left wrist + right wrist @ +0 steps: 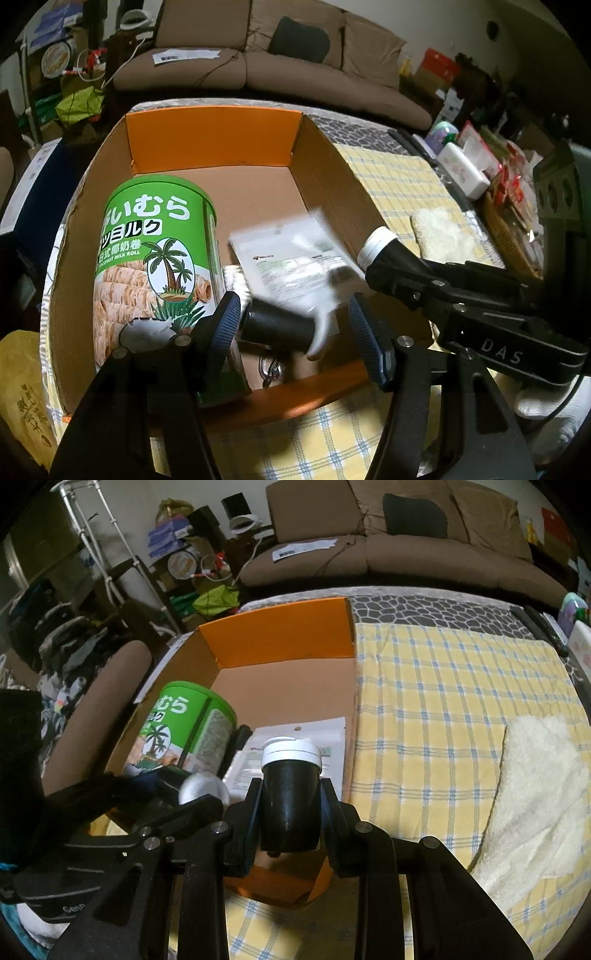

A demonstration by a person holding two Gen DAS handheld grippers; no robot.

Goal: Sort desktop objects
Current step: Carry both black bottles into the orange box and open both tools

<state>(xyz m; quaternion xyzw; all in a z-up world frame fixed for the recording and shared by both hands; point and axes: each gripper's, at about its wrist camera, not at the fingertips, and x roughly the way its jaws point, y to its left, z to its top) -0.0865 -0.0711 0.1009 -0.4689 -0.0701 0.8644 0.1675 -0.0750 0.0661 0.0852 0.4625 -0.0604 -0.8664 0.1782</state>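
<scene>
1. Right claw (291, 794) pinched a black bottle (290, 812) tight, with one finger on each side of it
2. Its white cap (290, 753) pointed away from the claw and down toward the box (277, 642)
3. The bottle hung over the near right part of the box, above a white packet (325, 731)
4. The left claw (293, 306) had its fingers spread about half way, over the near edge of the same box
5. A black tube with a silver end (273, 326) sat between those fingers
6. The tube touched the finger beside the can, but a small gap showed at the other finger, and it looked blurry, so I could not tell if the claw pinched it
7. A tall green can (155, 258) with palm trees on it stood up in the left side of the box
8. The white packet lay flat on the box floor, just beside the can
9. The box was brown card with orange flaps, and it sat on a yellow checked cloth (443, 701)
10. A fluffy white towel (535, 794) lay on the cloth to the right, well apart from the box
11. A brown sofa (406, 554) stood behind the table
</scene>
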